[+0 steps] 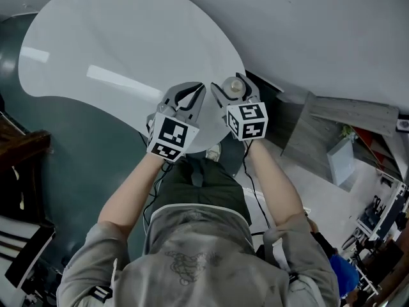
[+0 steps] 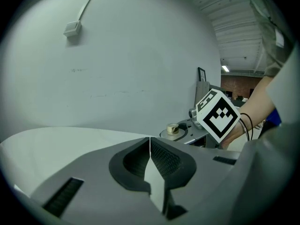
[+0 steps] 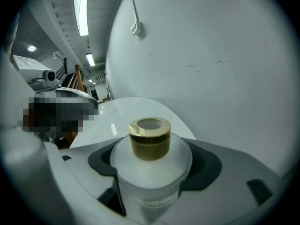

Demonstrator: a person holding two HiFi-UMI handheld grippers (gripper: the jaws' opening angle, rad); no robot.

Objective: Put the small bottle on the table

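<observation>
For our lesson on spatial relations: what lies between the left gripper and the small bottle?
Nothing. In the head view only bare table shows between the left gripper and the small bottle held in the right gripper.

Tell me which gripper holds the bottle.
The right gripper: its jaws clamp the small white, gold-capped bottle. The left gripper is shut with nothing between its jaws.

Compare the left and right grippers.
The left gripper has its jaws pressed together; the right gripper has them spread around the small bottle. The left gripper carries nothing; the right gripper holds the bottle upright. Both sit side by side at the edge of the white table.
</observation>
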